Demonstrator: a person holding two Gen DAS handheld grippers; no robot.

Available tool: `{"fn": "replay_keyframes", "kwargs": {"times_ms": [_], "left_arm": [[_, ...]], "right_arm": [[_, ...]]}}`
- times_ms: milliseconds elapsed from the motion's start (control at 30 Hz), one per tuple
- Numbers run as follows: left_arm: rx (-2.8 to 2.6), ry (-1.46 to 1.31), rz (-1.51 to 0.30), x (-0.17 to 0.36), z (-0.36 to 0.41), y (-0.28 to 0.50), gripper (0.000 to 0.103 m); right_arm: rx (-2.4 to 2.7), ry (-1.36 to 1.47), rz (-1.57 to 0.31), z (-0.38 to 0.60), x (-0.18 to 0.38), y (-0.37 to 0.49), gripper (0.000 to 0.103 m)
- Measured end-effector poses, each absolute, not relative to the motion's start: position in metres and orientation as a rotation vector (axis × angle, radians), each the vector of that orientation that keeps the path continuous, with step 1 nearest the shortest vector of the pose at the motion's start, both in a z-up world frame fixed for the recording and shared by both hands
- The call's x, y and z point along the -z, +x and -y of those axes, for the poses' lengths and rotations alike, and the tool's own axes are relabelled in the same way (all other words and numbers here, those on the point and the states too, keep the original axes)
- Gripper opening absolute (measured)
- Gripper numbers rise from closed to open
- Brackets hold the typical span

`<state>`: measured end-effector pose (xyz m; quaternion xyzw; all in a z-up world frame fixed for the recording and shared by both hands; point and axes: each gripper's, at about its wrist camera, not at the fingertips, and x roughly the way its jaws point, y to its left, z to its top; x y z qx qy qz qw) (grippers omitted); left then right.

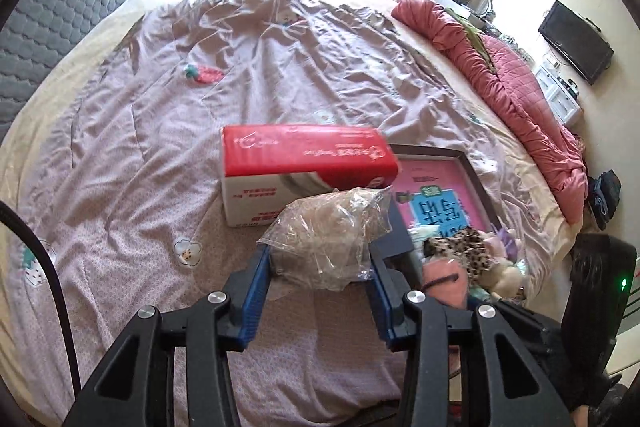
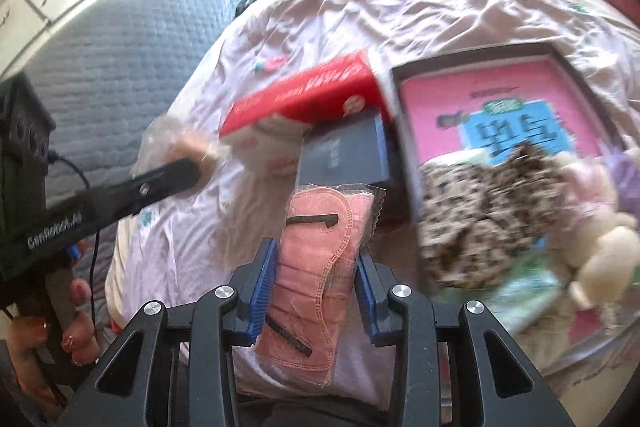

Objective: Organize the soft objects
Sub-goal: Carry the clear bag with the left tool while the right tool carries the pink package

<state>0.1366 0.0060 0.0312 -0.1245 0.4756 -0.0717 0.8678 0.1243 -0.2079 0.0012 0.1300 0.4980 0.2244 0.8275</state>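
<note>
Bedspread [image 1: 120,167] open leftward; left gripper [image 1: 320,259] clamps bagged fluff [image 1: 324,235] beside tray [image 1: 478,183] edge.

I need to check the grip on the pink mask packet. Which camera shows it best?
The right wrist view: the pink mask packet fills the centre, upright between the right claw fingers, which are shut on it. The left wrist view shows only a pink sliver of it behind the left claw, which grips a plastic bag.
</note>
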Motion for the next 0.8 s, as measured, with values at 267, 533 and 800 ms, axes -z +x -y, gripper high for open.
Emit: {"fn": "replay_keyframes", "kwargs": {"times_ms": [267, 533, 800], "left_arm": [[0.206, -0.211, -0.963, -0.056, 0.038, 0.126, 0.046], [0.267, -0.175, -0.962, -0.065, 0.088, 0.126, 0.046], [0.318, -0.122, -0.989, -0.059, 0.133, 0.132, 0.046]], "right_arm": [[-0.405, 0.316, -0.978, 0.248, -0.024, 0.127, 0.038], [-0.331, 0.356, -0.905, 0.299, -0.047, 0.125, 0.038], [-0.275, 0.373, -0.860, 0.340, -0.056, 0.127, 0.038]]}}
